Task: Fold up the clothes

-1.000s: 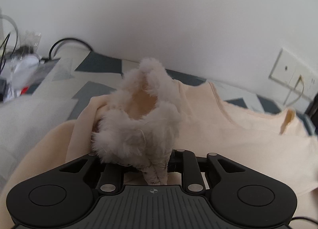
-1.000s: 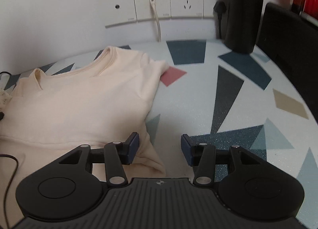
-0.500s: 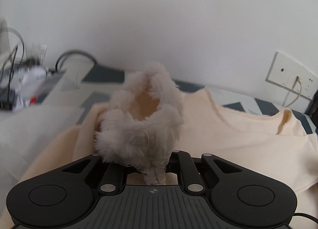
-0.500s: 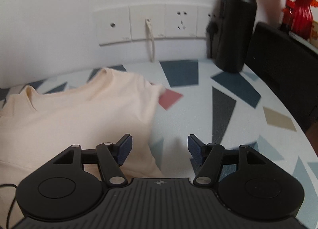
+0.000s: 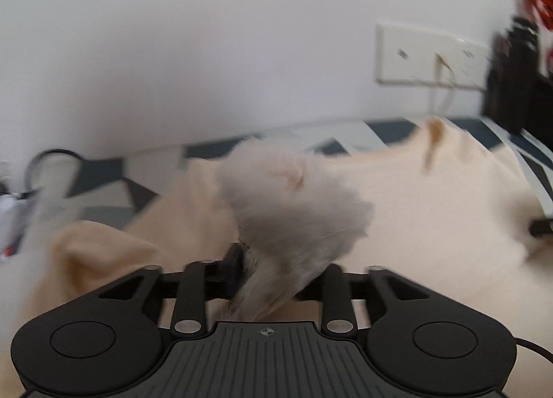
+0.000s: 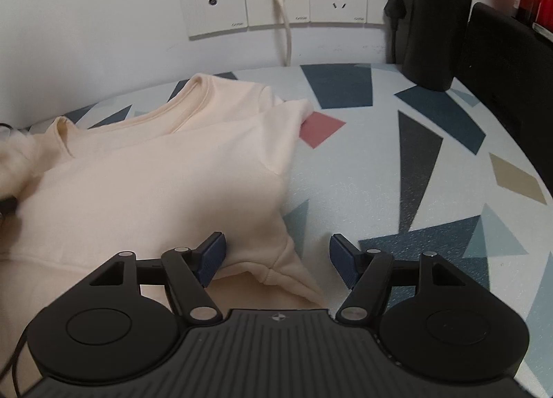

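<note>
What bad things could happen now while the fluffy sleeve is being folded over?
The fluffy cuff pinched in the left tool might slip out, since only a thin bit is gripped and the view is blurred by motion. The right tool hangs open over the other cuff, so nothing pins the cream top; it could slide or bunch on the table.
</note>
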The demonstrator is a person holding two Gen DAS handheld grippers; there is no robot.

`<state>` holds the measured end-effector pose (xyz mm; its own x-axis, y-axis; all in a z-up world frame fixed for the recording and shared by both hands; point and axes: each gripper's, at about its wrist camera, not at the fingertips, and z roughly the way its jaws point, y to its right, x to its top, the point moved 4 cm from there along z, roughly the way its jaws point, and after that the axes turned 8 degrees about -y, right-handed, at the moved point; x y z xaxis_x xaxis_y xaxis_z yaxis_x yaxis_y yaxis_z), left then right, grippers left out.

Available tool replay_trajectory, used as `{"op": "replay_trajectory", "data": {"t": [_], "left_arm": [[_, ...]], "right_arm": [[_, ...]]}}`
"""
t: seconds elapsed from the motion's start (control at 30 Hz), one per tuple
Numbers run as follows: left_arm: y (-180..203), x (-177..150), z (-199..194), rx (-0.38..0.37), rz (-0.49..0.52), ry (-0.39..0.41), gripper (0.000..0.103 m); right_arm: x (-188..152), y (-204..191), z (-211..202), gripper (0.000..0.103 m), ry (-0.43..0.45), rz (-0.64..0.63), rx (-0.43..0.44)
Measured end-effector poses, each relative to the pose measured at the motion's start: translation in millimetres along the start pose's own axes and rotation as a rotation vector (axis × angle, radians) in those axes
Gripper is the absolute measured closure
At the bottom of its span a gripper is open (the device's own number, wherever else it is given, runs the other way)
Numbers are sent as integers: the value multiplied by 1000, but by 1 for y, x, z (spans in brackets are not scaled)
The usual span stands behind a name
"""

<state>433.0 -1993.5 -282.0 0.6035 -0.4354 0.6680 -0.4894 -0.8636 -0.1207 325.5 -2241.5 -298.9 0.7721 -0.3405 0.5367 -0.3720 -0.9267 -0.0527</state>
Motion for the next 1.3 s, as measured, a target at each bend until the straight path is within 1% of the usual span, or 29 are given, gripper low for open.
{"op": "replay_trajectory", "data": {"t": [0.03, 0.07, 0.13, 0.2, 0.27, 0.33, 0.4, 0.47, 0.5, 0.53, 0.57, 0.6, 0.63, 0.67, 0.7, 0.73, 0.77, 0.83, 0.93, 0.97, 1.03, 1.17, 1.2, 1.27, 1.3], "left_arm": [[3, 0, 0, -15, 17, 3, 40], [4, -1, -2, -46, 14, 8, 33], [1, -2, -8, -130, -16, 20, 28], [-7, -3, -15, -184, -50, 23, 24], [-17, -4, -25, -271, -89, 28, 25], [-25, -3, -36, -396, -127, 40, 30], [-30, 2, -46, -491, -136, 73, 35], [-36, 5, -52, -520, -155, 98, 47], [-40, 7, -51, -538, -186, 99, 59], [-46, 7, -47, -551, -238, 94, 77], [-53, 7, -41, -559, -299, 88, 83], [-61, 5, -36, -556, -367, 91, 86], [-69, 2, -31, -545, -440, 99, 86], [-74, 1, -25, -525, -491, 97, 86], [-78, 0, -18, -500, -529, 88, 86], [-79, 0, -10, -461, -537, 65, 88], [-76, 1, -1, -424, -508, 28, 90], [-65, 2, 11, -403, -429, -16, 90], [-40, 4, 19, -353, -278, -36, 89], [-36, 4, 21, -341, -248, -38, 89], [-33, 3, 21, -325, -214, -40, 86], [-27, 2, 23, -293, -148, -44, 86], [-27, 2, 21, -291, -145, -48, 86], [-30, 5, 16, -303, -176, -57, 80], [-32, 7, 15, -318, -199, -55, 66]], "right_arm": [[0, 1, -1, 36, 5, 4, -1], [0, 3, -2, 36, 11, 7, -2], [-1, 5, -4, 36, 14, 14, 2], [-1, 6, -5, 36, 15, 19, 5], [-2, 7, -6, 36, 17, 25, 8], [-3, 7, -6, 36, 20, 30, 10], [-4, 7, -6, 36, 21, 37, 11], [-4, 8, -6, 36, 23, 45, 9], [-4, 8, -6, 36, 24, 46, 8], [-4, 8, -6, 36, 24, 47, 6], [-4, 8, -6, 36, 25, 48, 5], [-4, 8, -6, 36, 24, 47, 5], [-5, 8, -6, 36, 24, 47, 4], [-5, 8, -6, 36, 24, 46, 4], [-5, 8, -6, 36, 24, 47, 5], [-6, 8, -6, 36, 24, 48, 6], [-6, 8, -6, 36, 25, 50, 7], [-7, 8, -7, 36, 31, 54, 5], [-9, 6, -7, 36, 41, 42, -7], [-9, 5, -6, 36, 42, 38, -10], [-10, 6, -5, 36, 42, 41, -6], [-12, 7, -5, 35, 51, 54, 1], [-12, 8, -6, 35, 55, 56, 0], [-13, 8, -6, 35, 60, 64, -2], [-13, 8, -7, 35, 62, 66, -3]]}}
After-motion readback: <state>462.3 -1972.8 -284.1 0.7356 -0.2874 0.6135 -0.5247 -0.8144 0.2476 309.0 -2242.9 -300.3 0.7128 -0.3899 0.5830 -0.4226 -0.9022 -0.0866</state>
